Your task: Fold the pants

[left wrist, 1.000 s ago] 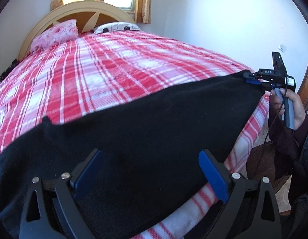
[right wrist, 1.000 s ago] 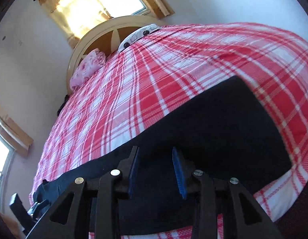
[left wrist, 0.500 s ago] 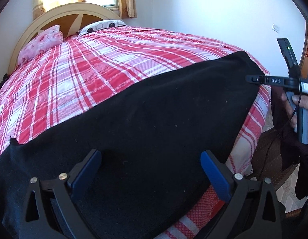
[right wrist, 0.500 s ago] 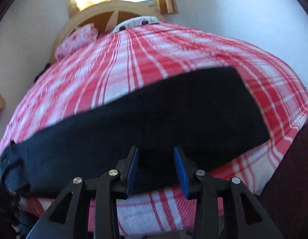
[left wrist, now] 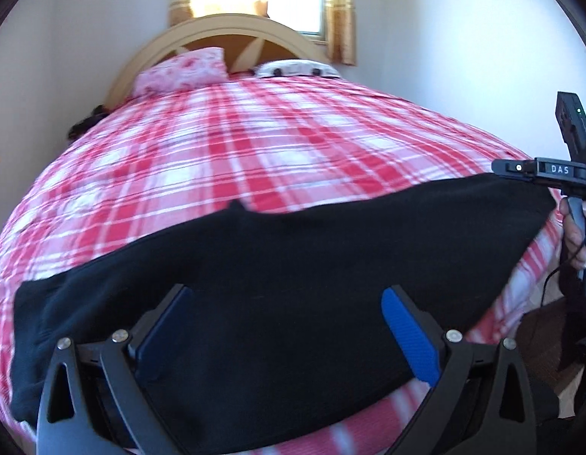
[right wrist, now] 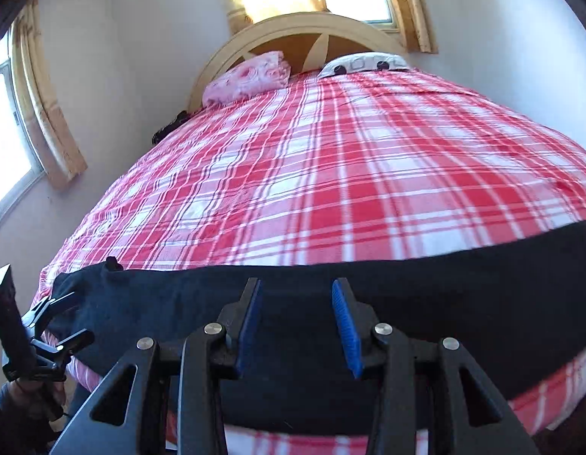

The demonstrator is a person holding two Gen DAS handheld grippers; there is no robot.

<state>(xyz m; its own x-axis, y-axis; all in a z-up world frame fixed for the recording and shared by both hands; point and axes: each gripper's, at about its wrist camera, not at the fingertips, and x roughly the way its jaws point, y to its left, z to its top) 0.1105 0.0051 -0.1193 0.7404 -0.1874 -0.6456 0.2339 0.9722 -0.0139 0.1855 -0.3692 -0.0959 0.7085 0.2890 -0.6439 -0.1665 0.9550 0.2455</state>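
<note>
pants (left wrist: 293,295) flat along the bed's (left wrist: 278,151) near edge, both your grippers over them.
your left gripper (left wrist: 289,337) stands wide apart, your right gripper (right wrist: 296,326) partly apart; neither pinches cloth. the black pants stretch edge to edge across the plaid cover; a pink pillow (left wrist: 179,76) sits at the headboard.

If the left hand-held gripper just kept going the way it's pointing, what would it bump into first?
Most likely the black pants, which lie across the near edge of the bed and fill the gap between the open fingers of the left hand-held gripper. How near they are is hard to judge through this lens.
</note>
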